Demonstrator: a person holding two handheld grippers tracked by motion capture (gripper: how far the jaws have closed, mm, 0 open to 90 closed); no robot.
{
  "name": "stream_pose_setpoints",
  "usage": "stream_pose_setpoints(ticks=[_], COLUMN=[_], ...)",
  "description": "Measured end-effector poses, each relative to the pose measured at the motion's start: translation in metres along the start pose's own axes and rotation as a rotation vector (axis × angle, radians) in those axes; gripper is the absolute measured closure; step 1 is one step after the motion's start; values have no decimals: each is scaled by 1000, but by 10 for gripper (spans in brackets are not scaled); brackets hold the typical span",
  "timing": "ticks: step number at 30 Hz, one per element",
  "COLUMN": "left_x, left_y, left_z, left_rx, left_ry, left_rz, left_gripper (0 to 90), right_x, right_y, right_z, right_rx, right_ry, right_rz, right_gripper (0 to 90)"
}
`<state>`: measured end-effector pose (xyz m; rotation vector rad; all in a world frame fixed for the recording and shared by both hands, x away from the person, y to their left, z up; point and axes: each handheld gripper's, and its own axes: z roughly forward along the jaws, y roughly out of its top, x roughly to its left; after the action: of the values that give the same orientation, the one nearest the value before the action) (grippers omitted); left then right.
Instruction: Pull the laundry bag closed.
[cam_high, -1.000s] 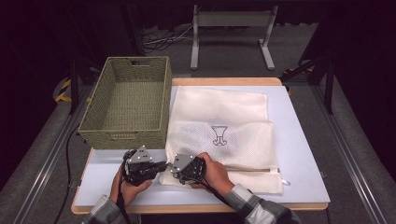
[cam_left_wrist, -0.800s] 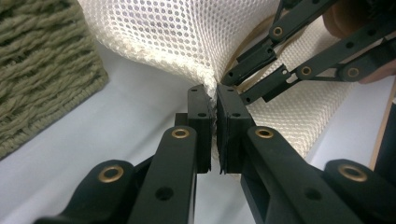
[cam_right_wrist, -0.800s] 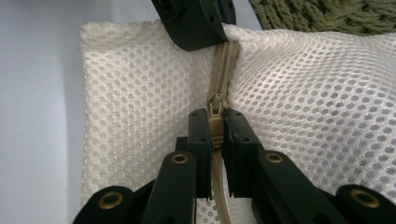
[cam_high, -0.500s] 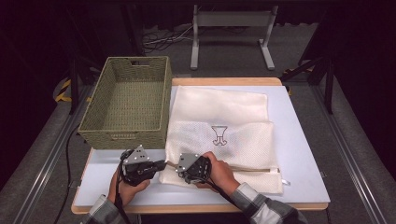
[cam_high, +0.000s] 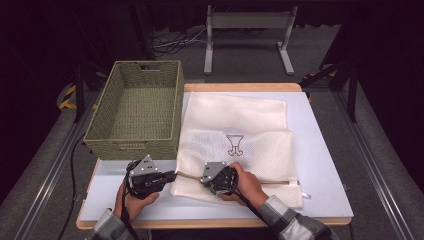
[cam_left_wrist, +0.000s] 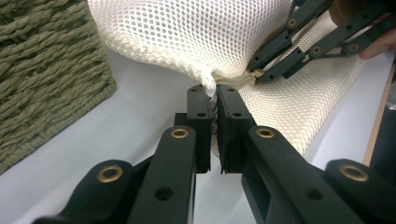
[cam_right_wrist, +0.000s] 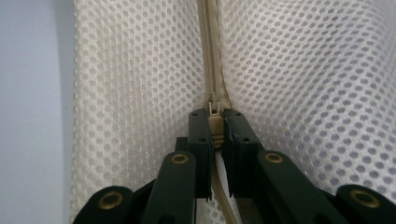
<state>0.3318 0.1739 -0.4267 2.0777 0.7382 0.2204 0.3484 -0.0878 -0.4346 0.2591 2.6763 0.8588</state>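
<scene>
White tabletop (cam_high: 320, 165), dark room around, woven basket (cam_high: 137, 107) upper left of the high view. Mesh laundry bag (cam_high: 240, 150) flat at centre frame; left gripper (cam_left_wrist: 212, 100) clamped on its near-left corner at the zipper's end, lower left of centre. Right gripper (cam_right_wrist: 215, 122) just beside it on the bag's near edge, clamped on the beige zipper pull (cam_right_wrist: 215, 125).

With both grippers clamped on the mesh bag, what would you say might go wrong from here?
1. The right gripper pinches only the small zipper pull; it may slip out if tugged.
2. The left gripper holds just the corner of the mesh bag, so the thin netting could tear or pull free.
3. The basket stands close beside the left gripper, which could bump it.
</scene>
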Motion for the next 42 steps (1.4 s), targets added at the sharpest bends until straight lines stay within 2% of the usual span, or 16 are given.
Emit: stream_pose_setpoints(ticks=[16,42], left_x=[-1,0], left_y=[0,0], left_z=[-2,-3], left_rx=[8,16], left_ry=[14,8], left_rz=[13,15], left_gripper=[852,852], right_x=[-4,-9], right_y=[-12,-25], right_z=[-12,-23], right_rx=[23,39], right_ry=[7,6], right_rz=[5,16], right_gripper=[826,825])
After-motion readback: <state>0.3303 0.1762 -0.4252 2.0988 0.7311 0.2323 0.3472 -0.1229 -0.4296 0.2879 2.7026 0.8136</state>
